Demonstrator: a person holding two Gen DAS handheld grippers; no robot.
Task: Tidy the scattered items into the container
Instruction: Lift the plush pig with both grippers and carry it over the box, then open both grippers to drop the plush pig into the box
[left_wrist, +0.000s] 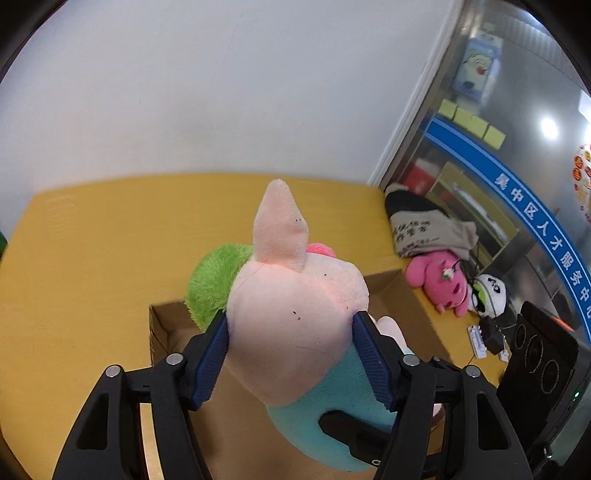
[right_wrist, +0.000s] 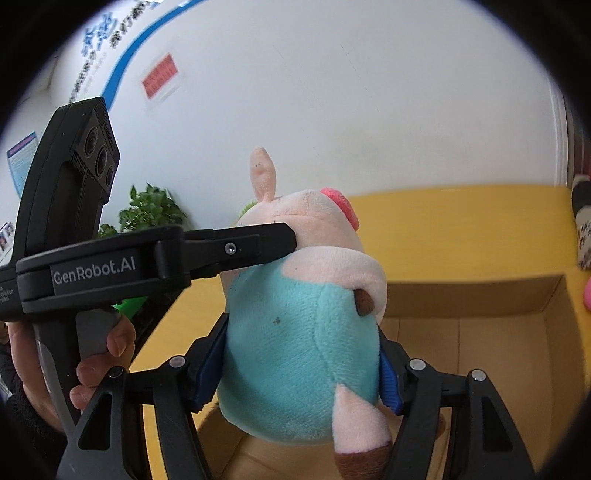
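L hand-held gripper (left_wrist: 290, 332) pinching the pig plush (left_wrist: 291, 306) by its head, blue pads (left_wrist: 212, 360) pressed into both sides, ear pointing up. R hand-held gripper (right_wrist: 301, 363) clamped on the same plush's teal body (right_wrist: 299, 350), pads at both flanks; in the R view the L gripper's finger (right_wrist: 236, 249) comes in from the left and touches the head. So the plush is held between both grippers, in the air above the cardboard box (left_wrist: 413, 306).

Box: open top, sits on the yellow desk (left_wrist: 92, 258), right under/behind the plush. Box floor is mostly hidden by plush + grippers; the bits that show in the R view look bare. Green fuzzy item (left_wrist: 212, 280) is behind the pig's head at the box's far-left rim, can't tell if it's inside the box or on the desk; only a sliver shows in the R view.

Off to the right in the L view: pink plush (left_wrist: 439, 282), panda plush (left_wrist: 491, 295), grey/black soft thing w/ text (left_wrist: 424, 225) behind them, all outside the box near the desk edge. Black device (left_wrist: 539, 354) far right, partly cut off. Person's hand (right_wrist: 96, 354) on the L gripper handle, lower left of the R view; potted plant (right_wrist: 147, 210) behind it against the wall
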